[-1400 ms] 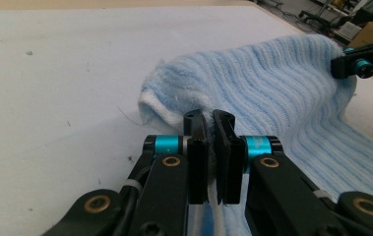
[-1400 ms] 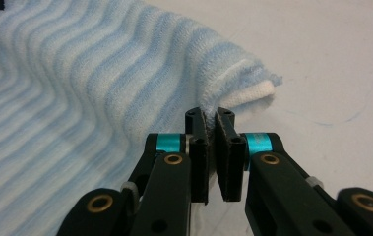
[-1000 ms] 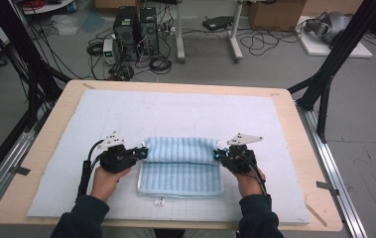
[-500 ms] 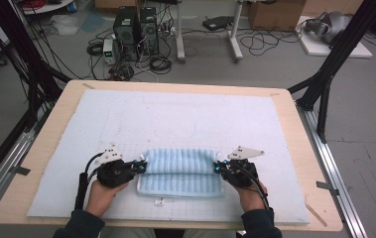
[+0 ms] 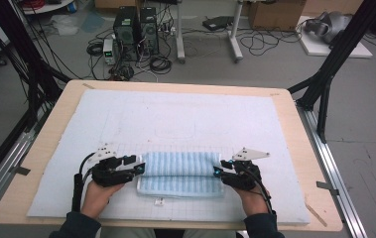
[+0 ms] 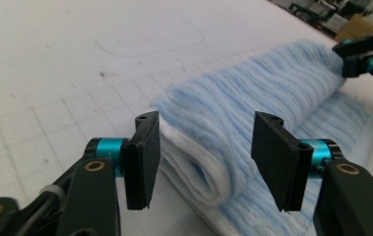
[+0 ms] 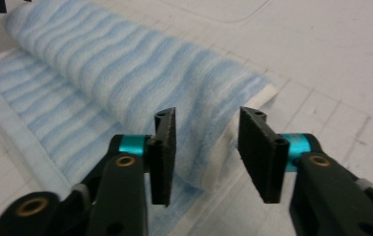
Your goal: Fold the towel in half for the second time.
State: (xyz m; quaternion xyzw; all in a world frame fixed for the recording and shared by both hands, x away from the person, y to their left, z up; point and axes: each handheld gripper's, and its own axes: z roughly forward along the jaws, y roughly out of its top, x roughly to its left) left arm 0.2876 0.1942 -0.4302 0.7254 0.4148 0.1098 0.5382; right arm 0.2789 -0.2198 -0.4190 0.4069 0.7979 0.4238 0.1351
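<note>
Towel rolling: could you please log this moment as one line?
towel: part-rolled | left gripper: just opened, roll end between jaws | right gripper: just opened | mat

Evenly lit from overhead, soft and shadowless across the mat point(image 5: 126, 114). Mild glare on the pale floor at the high view's top. Overall softness there, low detail. Sharp on the jaws in both gripper views; towel point(image 6: 253, 98) fuzzy toward its far end, background corners blurred.
</note>
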